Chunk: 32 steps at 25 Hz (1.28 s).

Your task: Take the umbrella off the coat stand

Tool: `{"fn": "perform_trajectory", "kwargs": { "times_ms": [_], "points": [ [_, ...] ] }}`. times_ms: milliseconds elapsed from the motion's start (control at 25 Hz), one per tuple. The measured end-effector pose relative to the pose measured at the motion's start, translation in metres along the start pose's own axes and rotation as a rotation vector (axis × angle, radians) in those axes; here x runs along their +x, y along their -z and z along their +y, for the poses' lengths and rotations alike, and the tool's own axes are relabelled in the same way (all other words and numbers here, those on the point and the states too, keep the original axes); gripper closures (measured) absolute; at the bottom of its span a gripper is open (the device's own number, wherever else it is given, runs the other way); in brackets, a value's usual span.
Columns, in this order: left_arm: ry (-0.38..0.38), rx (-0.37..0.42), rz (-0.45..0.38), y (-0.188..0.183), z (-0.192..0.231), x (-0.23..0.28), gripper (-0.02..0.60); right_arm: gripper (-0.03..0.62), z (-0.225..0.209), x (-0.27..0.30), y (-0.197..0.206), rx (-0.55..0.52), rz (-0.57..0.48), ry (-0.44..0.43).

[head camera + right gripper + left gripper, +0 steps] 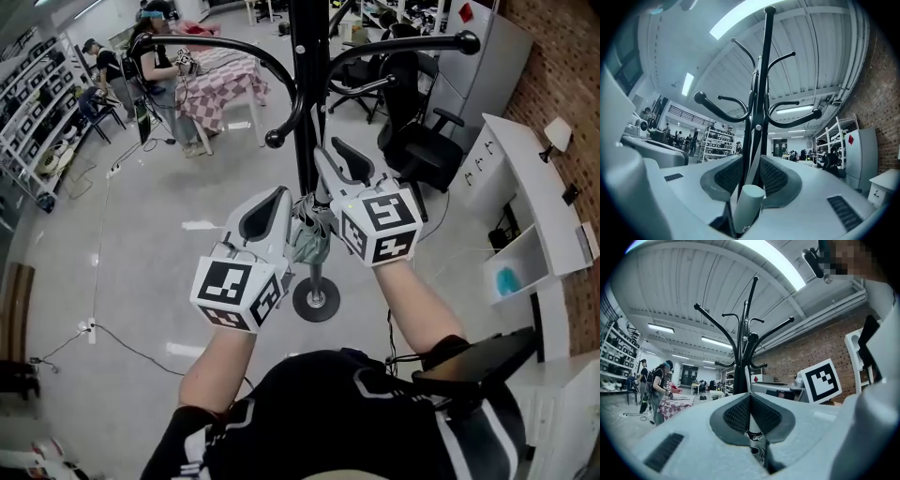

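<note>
The black coat stand (305, 94) rises right in front of me, its curved hooks spreading overhead (743, 357) (761, 70). A folded grey-green umbrella (309, 242) hangs against the pole between my two grippers. My left gripper (281, 195) points up with its jaws closed round the umbrella's patterned body (756, 437). My right gripper (328, 150) also points up. Its jaws are closed on the umbrella's pale round handle (747, 206), whose strap runs up toward the stand. The tips of the left gripper (750, 397) and right gripper (752, 161) sit beside the pole.
The stand's round base (316, 300) rests on the grey floor below my arms. A black office chair (422, 141) and a white desk (525, 187) stand to the right. People sit by a checked-cloth table (220, 80) at the back left. A cable (122, 342) crosses the floor.
</note>
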<state>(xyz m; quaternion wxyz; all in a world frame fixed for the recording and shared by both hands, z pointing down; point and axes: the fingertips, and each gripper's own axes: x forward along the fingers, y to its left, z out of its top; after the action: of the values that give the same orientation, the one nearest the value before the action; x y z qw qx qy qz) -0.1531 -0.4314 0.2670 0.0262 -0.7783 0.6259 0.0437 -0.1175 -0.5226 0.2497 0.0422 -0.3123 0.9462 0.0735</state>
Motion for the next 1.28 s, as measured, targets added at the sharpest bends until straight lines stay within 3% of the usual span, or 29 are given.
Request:
{"fn": "perform_trajectory", "kwargs": {
  "times_ms": [320, 720, 1280],
  "points": [
    [-0.055, 0.006, 0.002, 0.004, -0.001, -0.002, 0.574, 0.502, 0.001, 0.009, 0.007, -0.06, 0.002, -0.012],
    [-0.028, 0.007, -0.007, 0.003, 0.004, -0.008, 0.574, 0.532, -0.001, 0.011, 0.009, -0.145, 0.037, 0.064],
    [0.014, -0.004, 0.0, 0.011, 0.013, -0.022, 0.574, 0.583, 0.003, 0.009, 0.01, -0.049, 0.033, 0.054]
  ]
}}
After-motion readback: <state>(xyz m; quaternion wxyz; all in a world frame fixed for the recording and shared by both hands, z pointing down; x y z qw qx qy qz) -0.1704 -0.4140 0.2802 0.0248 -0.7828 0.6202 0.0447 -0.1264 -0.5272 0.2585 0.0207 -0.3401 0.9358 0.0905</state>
